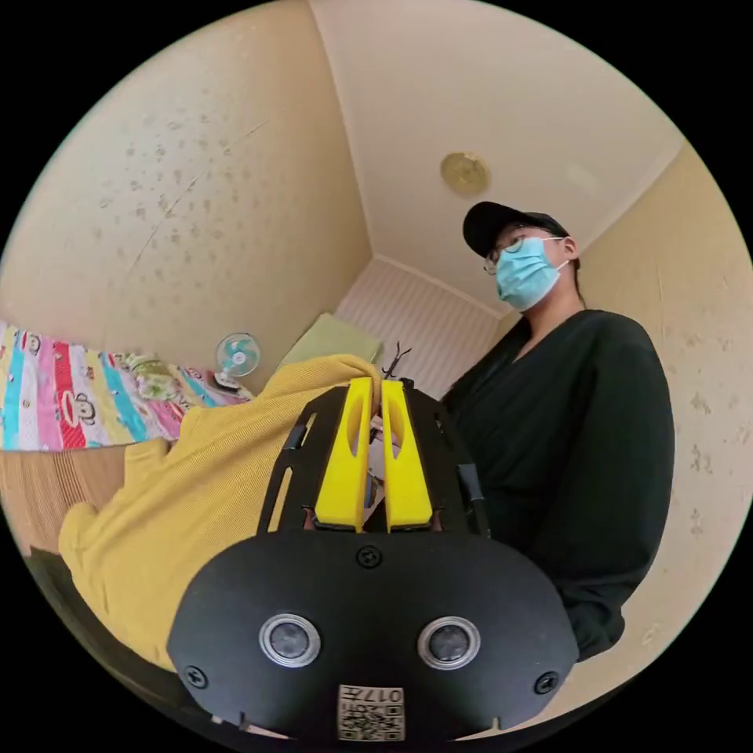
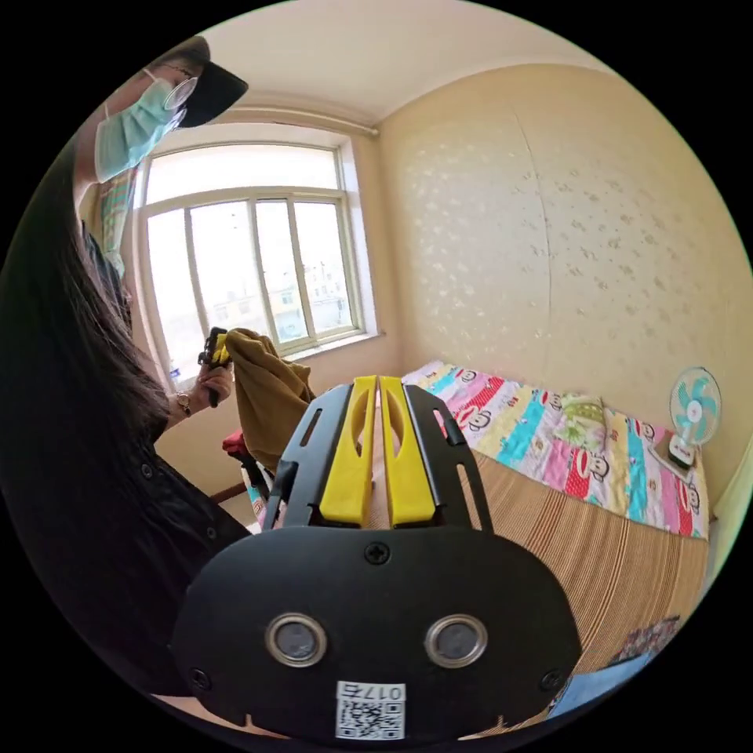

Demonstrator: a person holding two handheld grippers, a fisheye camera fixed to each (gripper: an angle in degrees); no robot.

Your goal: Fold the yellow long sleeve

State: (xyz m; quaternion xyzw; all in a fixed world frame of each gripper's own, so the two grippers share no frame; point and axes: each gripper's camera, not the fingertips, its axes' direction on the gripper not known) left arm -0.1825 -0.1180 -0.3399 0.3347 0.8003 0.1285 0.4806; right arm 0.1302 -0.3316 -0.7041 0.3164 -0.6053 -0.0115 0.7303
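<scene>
left gripper [image 1: 376,390] clamping yellow long sleeve [image 1: 188,502] (held aloft)

bed [image 2: 620,549] with brown striped mat; colourful cartoon-print sheet [image 2: 549,447] lies along its wall side, a small fan [image 2: 690,423] and a greenish bundle [image 2: 582,414] resting on it.

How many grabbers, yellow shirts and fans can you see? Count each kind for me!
Grippers: 2, the left gripper shut on the yellow long sleeve, the right gripper shut with nothing in it.
Yellow long sleeve: 1, held up in the air.
Small fan: 1, standing on the bed.
Total: 4
</scene>
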